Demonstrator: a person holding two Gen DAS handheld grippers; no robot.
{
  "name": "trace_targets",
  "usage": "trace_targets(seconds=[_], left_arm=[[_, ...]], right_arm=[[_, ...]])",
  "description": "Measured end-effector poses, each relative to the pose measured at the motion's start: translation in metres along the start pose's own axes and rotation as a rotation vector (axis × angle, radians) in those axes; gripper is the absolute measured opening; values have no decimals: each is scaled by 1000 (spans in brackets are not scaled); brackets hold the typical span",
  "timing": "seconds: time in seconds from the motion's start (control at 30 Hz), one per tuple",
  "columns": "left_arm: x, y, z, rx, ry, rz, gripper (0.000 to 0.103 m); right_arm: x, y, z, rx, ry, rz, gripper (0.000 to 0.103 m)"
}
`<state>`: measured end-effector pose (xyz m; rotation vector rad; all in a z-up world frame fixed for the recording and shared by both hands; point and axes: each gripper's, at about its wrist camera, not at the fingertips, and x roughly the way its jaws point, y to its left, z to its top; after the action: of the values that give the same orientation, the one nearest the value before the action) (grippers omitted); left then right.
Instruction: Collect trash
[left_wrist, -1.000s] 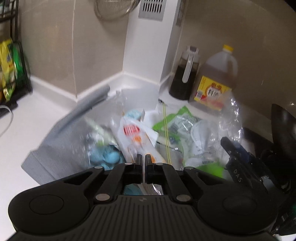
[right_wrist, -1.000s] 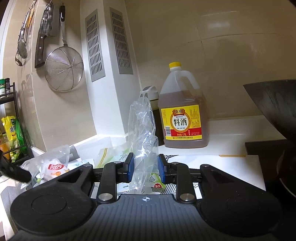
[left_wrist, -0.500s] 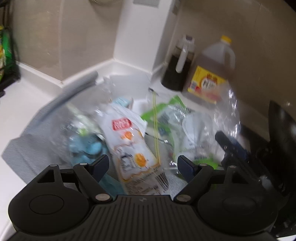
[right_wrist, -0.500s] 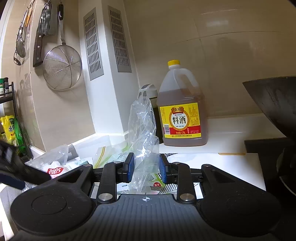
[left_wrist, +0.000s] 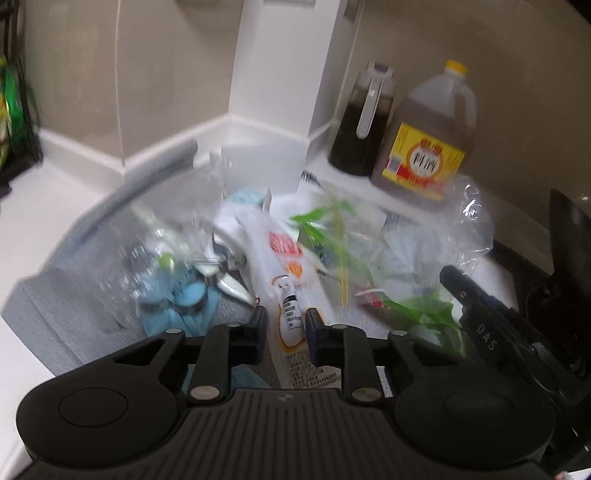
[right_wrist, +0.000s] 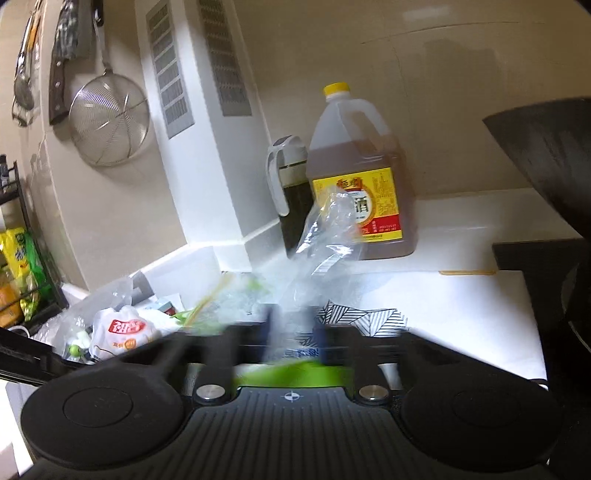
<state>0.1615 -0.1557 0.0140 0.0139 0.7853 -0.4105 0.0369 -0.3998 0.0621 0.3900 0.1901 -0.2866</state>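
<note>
The left gripper has its two black fingers set on either side of a white plastic snack packet with red and orange print, the pads close against its edges, though blur hides whether they truly press it; the packet lies on a grey cloth mat among the heap of trash (wrappers, green film, a blue lump under clear wrap); the heap sits on the white countertop in the corner by the white column. The right gripper pinches a crumpled clear plastic bag, which rises tilted from between its blurred fingers; beneath them a green wrapper shows. Behind the heap stand a yellow-capped jug of brown liquid with a yellow label and, just beside it, a dark glass bottle with a white handle; a round steel mesh strainer hangs on the beige wall.
</note>
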Motion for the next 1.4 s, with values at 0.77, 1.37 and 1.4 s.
trace_targets(seconds=[0.77, 1.37, 1.4], left_arm=[[-59, -9, -66, 77, 51, -132, 20], [-64, 5, -81, 3, 64, -198, 37], [-64, 7, -80, -9, 67, -197, 49]], right_arm=[[-51, -5, -9, 9, -96, 54, 4], [-119, -21, -39, -14, 103, -98, 28], [-120, -22, -38, -4, 104, -105, 37]])
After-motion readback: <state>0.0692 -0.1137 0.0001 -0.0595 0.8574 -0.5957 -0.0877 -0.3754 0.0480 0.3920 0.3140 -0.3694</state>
